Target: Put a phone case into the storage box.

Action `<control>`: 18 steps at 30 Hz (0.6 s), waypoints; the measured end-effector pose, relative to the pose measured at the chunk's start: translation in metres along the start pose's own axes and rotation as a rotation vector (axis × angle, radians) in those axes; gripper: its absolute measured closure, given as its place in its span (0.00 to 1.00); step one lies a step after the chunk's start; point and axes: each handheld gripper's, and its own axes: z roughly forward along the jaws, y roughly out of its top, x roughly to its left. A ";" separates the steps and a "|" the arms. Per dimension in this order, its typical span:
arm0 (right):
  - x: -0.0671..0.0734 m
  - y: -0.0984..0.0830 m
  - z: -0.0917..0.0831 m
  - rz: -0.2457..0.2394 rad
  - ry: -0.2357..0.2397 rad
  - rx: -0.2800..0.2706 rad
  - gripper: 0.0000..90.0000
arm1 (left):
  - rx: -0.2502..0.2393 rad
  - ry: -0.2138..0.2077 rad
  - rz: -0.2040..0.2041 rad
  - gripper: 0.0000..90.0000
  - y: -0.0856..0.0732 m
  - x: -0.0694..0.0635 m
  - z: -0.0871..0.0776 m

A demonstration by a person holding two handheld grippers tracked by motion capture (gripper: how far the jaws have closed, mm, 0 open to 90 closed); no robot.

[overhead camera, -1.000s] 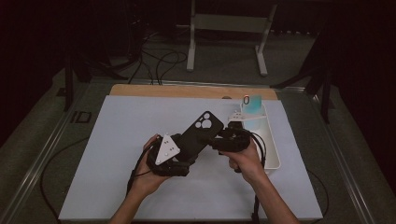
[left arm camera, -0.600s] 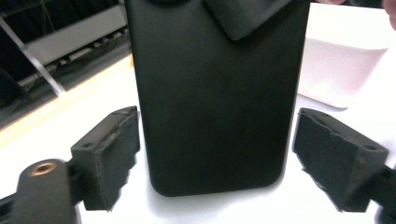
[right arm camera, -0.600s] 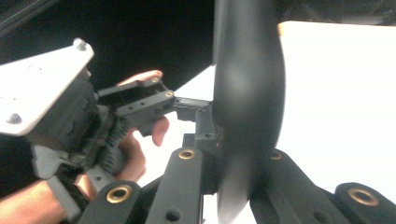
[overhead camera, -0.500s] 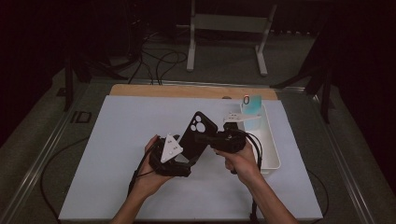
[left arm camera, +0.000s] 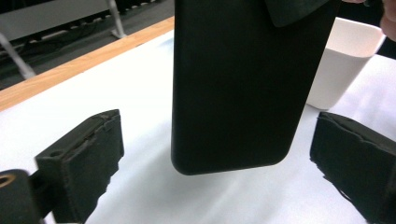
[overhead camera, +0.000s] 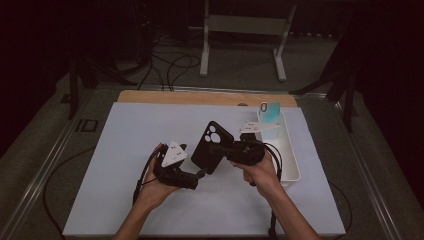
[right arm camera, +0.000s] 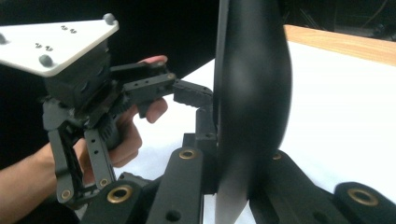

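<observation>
Handover half done, I judge. My right gripper (overhead camera: 220, 149) clamps black phone case (overhead camera: 212, 147) by edge, holding it above mat. My left gripper (overhead camera: 201, 174) has jaws just spreading wide, case's lower end between them, untouched. Left: placing case, likely white bin (overhead camera: 291, 161) beyond right gripper.
</observation>
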 end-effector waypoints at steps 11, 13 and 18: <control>0.013 0.001 -0.001 -0.088 0.089 0.001 0.95 | 0.024 -0.118 -0.024 0.03 -0.002 0.000 0.006; 0.016 0.002 0.000 -0.106 0.109 0.005 0.95 | 0.033 -0.135 -0.017 0.06 -0.002 -0.002 0.007; 0.022 0.003 0.003 -0.138 0.146 0.012 0.95 | 0.040 -0.172 -0.001 0.14 -0.003 -0.005 0.009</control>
